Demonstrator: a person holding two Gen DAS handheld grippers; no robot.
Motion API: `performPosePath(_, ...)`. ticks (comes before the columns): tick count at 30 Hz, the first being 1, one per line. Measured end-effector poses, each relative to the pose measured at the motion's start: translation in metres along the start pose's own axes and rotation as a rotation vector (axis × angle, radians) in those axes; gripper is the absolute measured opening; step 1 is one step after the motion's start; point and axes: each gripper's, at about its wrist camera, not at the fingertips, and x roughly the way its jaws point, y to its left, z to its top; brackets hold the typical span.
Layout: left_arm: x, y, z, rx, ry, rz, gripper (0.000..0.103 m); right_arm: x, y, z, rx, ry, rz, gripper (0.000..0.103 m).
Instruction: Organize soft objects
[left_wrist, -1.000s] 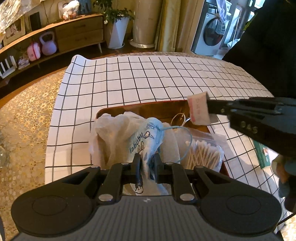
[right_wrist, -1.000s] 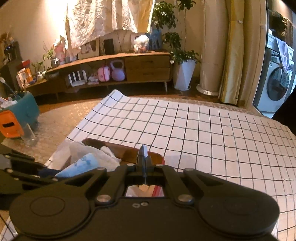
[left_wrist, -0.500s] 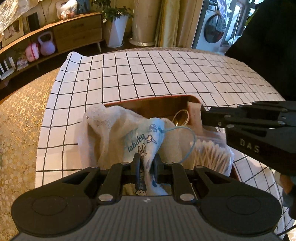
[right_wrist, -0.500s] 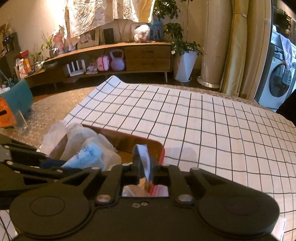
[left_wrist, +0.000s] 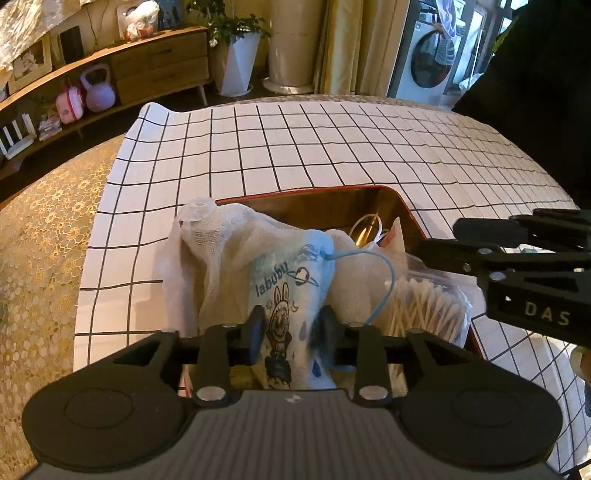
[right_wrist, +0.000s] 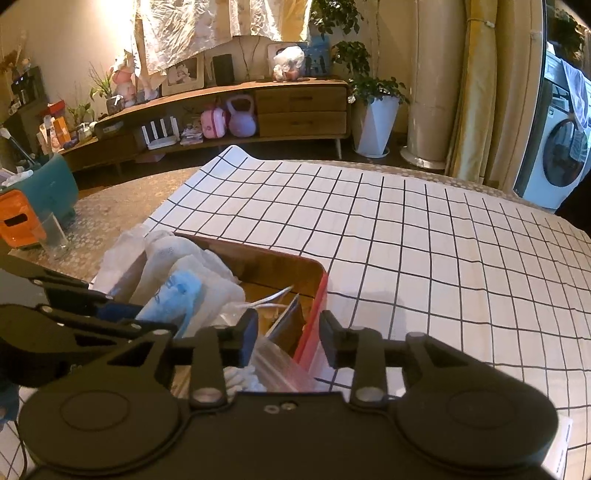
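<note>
**Both grippers let go over the box**

Since a second ago, left gripper (left_wrist: 290, 338) parts around the blue pouch (left_wrist: 291, 284), resting in the wooden box (left_wrist: 332, 208) on the table (left_wrist: 332, 147); right gripper (right_wrist: 288, 338) gapes empty, its packet (left_wrist: 395, 236) dropped inside.

Showing matt black plastic on the left gripper (left_wrist: 290, 334), loose rough gauze cloth (left_wrist: 218, 254), a smooth printed blue pouch (left_wrist: 288, 291), a glossy wooden tray (right_wrist: 273, 266) and a clear shiny plastic bag (left_wrist: 428, 306).

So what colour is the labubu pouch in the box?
Light blue labubu pouch with a cartoon rabbit and planet print, clearest in the left wrist view.
</note>
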Motion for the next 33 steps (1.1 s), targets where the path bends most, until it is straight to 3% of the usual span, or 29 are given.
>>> performPosePath(1,-0.001,0.001,0.000,-0.004,-0.004,0.000,0.058,-0.001,-0.001,0.000,0.002,-0.001,0.003,0.039)
performPosePath(3,-0.005,0.003,-0.001,-0.008,-0.027,0.009,0.067,-0.005,-0.002,0.000,0.006,-0.005,0.008,0.040)
performPosePath(18,-0.053,0.000,-0.007,-0.027,-0.097,0.008,0.068,-0.057,0.012,-0.003,-0.010,-0.064,0.055,0.057)
performPosePath(33,-0.125,-0.025,-0.035,0.041,-0.231,0.006,0.070,-0.136,0.026,-0.030,-0.024,-0.159,0.085,0.080)
